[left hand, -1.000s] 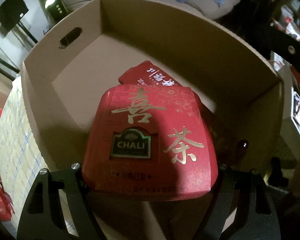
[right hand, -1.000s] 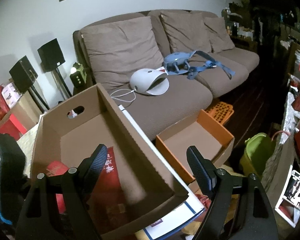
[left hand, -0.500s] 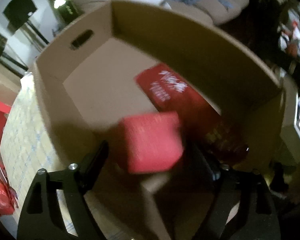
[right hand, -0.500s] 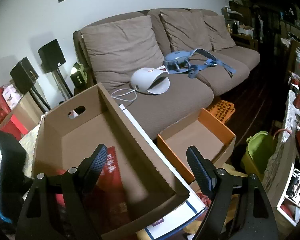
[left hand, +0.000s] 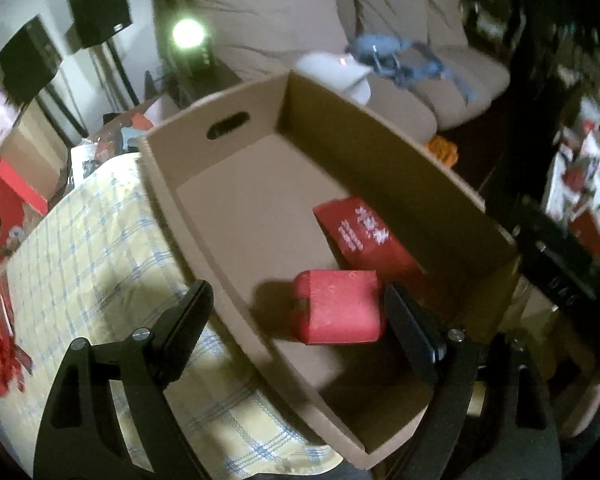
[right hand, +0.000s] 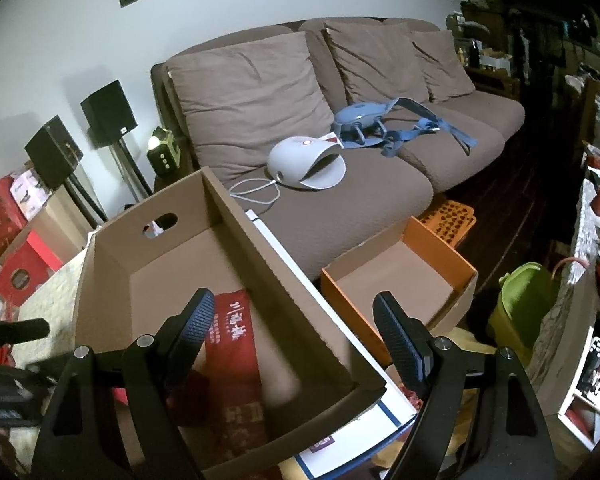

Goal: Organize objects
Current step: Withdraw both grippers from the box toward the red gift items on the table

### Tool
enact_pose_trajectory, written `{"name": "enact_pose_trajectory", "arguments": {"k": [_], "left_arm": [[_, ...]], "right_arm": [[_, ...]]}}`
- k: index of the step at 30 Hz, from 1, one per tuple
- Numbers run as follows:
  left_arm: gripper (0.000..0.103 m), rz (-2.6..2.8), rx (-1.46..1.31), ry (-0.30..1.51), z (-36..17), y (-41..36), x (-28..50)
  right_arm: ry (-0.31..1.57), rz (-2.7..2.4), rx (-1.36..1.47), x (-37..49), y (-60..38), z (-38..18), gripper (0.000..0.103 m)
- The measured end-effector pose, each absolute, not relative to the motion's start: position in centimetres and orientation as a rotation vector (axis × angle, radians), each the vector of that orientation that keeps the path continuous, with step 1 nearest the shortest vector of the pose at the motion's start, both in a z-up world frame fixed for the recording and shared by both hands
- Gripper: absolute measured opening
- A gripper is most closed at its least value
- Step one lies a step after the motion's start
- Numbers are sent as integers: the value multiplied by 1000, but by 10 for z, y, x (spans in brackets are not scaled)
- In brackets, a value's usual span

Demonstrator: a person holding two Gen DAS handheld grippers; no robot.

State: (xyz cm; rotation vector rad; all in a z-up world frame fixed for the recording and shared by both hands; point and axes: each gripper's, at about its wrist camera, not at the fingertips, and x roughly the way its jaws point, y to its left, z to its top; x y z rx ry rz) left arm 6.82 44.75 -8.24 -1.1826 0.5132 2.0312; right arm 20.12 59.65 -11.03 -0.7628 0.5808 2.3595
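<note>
A large open cardboard box stands on a yellow checked cloth. Inside it a flat red box with white lettering lies by the right wall. A smaller, rounded red tea box rests on the floor of the box beside it. My left gripper hangs above the near end of the box, open, its pads clear of the tea box below. In the right wrist view my right gripper stands open and empty over the box's right wall, with the flat red box beneath its left finger.
A small orange-edged carton sits right of the big box. Behind is a brown sofa carrying a white domed device and a blue harness. Speakers on stands and red boxes are at left, a green bin at right.
The left gripper let go of the red tea box, which dropped to the floor of the cardboard box. That gripper then rose and drew back. The right gripper stayed still.
</note>
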Motion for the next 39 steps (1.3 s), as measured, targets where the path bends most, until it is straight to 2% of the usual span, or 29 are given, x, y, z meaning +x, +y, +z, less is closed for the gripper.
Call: {"name": "enact_pose_trajectory", "arguments": {"k": [9,20,27,39], "left_arm": [[86,2198,-1108,277,-64,389,35],[86,2410,-1063,242,-63,336,21],[86,2465,-1057,314,-58,308,18],[86,2528,-1074,174,-48,218,1]], "right_arm": [[515,2472,-747,193,579,-103,83],[449,2541,-784,180,560,-110,83],[589,2508,-826,177,568,-123,83],[500,2571,-848,164,520,-78,83]]}}
